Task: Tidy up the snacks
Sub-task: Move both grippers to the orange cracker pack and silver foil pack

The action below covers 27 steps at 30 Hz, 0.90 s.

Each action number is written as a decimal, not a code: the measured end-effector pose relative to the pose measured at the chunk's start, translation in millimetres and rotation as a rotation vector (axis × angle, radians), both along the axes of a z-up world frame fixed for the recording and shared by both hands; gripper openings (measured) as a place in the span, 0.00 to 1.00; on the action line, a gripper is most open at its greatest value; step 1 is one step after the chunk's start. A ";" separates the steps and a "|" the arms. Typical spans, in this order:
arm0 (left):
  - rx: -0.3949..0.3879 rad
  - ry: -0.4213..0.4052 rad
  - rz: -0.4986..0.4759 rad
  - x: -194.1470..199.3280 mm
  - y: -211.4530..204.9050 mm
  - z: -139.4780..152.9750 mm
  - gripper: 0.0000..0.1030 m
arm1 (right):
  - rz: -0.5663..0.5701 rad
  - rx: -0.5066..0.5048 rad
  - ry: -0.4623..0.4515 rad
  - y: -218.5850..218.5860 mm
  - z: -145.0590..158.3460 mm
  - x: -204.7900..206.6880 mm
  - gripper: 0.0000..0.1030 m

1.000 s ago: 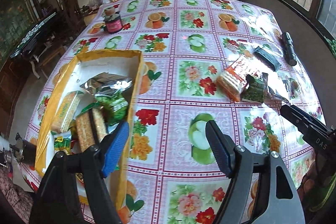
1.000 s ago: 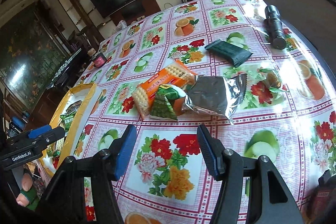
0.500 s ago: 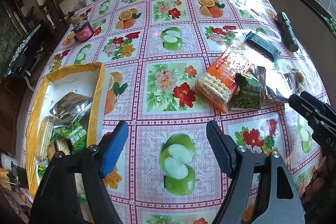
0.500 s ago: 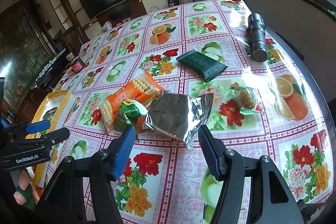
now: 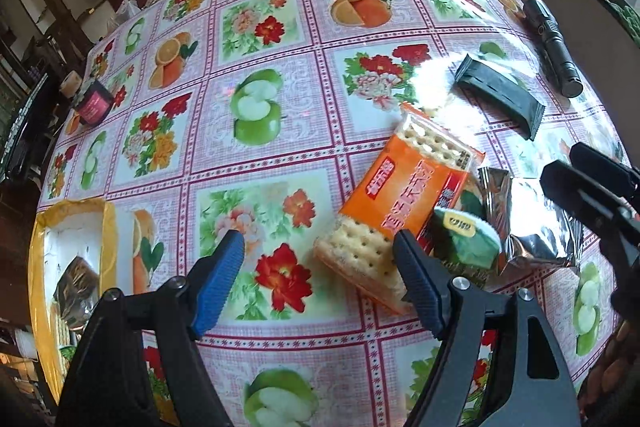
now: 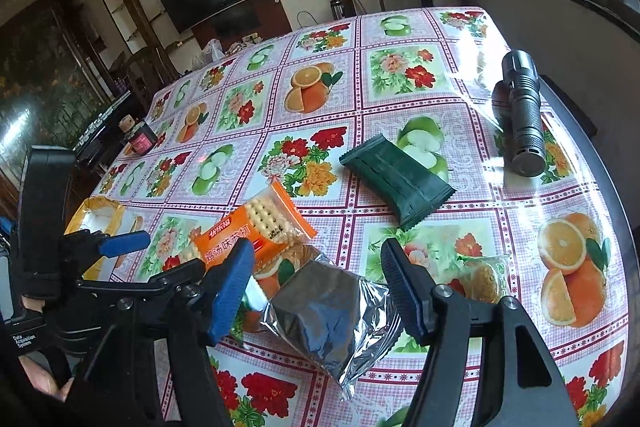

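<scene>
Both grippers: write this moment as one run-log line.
left gripper: open, beside cracker pack | right gripper: jaws opening, astride silver packet | box: part-filled

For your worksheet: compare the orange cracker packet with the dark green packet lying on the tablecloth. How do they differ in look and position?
The orange cracker packet has clear ends showing the crackers; the dark green packet is opaque and plain. The orange cracker packet touches other snacks, the silver foil packet among them; the dark green packet lies alone, nearer the black flashlight. Both lie flat on the table, outside the yellow box.
</scene>
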<state>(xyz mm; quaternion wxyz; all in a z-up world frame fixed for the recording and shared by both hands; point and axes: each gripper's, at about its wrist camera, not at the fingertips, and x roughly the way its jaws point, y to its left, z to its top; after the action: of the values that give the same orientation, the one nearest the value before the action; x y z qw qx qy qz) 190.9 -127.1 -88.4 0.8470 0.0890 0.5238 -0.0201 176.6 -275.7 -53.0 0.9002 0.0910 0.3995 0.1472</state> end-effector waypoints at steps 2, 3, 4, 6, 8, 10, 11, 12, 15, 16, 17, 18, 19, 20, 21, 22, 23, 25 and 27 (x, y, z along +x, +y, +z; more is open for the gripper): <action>0.005 -0.011 -0.016 6.4 -6.9 -0.2 0.78 | -0.001 0.004 0.014 -2.0 -4.8 3.7 0.65; 0.007 -0.013 -0.019 9.9 -8.8 -0.4 0.79 | 0.000 0.009 0.024 -3.0 -7.3 5.7 0.65; 0.000 -0.012 -0.021 13.0 -8.9 -0.4 0.79 | 0.001 0.014 0.031 -3.6 -9.0 8.0 0.65; -0.029 0.004 -0.016 20.0 -4.5 -1.8 0.83 | 0.005 0.023 0.050 -4.4 -13.4 10.2 0.65; -0.063 0.017 -0.001 25.0 2.9 -3.4 0.85 | 0.013 0.018 0.074 -2.7 -17.5 10.5 0.65; -0.059 0.006 0.006 26.9 6.3 -4.1 0.87 | 0.031 -0.004 0.085 2.3 -20.4 4.8 0.65; -0.052 0.000 0.011 27.1 7.0 -3.7 0.88 | 0.046 -0.020 0.091 5.8 -22.4 0.4 0.65; -0.047 -0.001 0.010 27.5 6.6 -3.8 0.89 | 0.059 -0.042 0.102 10.4 -25.3 -4.6 0.65; -0.041 0.009 -0.015 29.2 -0.3 -3.2 0.87 | 0.079 -0.090 0.096 18.8 -26.1 -21.5 0.65; -0.051 0.017 -0.046 29.8 -6.3 -3.4 0.87 | 0.079 -0.082 0.097 18.2 -26.1 -24.8 0.65; -0.051 0.023 -0.082 30.9 -14.2 -5.0 0.87 | 0.079 -0.071 0.098 17.3 -26.2 -27.4 0.65; -0.035 0.014 -0.107 31.0 -22.5 -5.8 0.88 | 0.074 -0.068 0.098 16.3 -26.1 -28.9 0.65; -0.016 0.001 -0.122 31.1 -29.6 -6.2 0.89 | 0.068 -0.073 0.097 15.8 -25.9 -29.4 0.65; -0.003 0.002 -0.137 31.9 -35.6 -7.8 0.89 | 0.065 -0.074 0.097 15.0 -25.7 -29.2 0.65; 0.007 0.013 -0.149 33.0 -39.9 -11.0 0.88 | 0.059 -0.072 0.094 13.8 -25.0 -28.9 0.65; 0.036 0.027 -0.149 34.2 -43.0 -17.3 0.86 | 0.053 -0.074 0.093 13.4 -24.2 -28.4 0.65; 0.051 0.033 -0.147 33.7 -41.4 -22.7 0.86 | 0.052 -0.076 0.088 13.7 -23.2 -27.8 0.65; 0.007 0.017 -0.132 29.5 -27.5 -20.7 0.83 | 0.062 -0.079 0.082 16.6 -21.9 -25.9 0.65; -0.022 0.033 -0.093 25.8 -8.1 -19.9 0.77 | 0.075 -0.111 0.082 24.2 -23.4 -23.2 0.65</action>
<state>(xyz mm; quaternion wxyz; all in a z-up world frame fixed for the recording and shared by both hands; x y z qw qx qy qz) 216.7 -135.2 -108.3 0.8372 0.1034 0.5329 -0.0666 153.4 -251.5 -76.4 0.8806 0.0317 0.4468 0.1547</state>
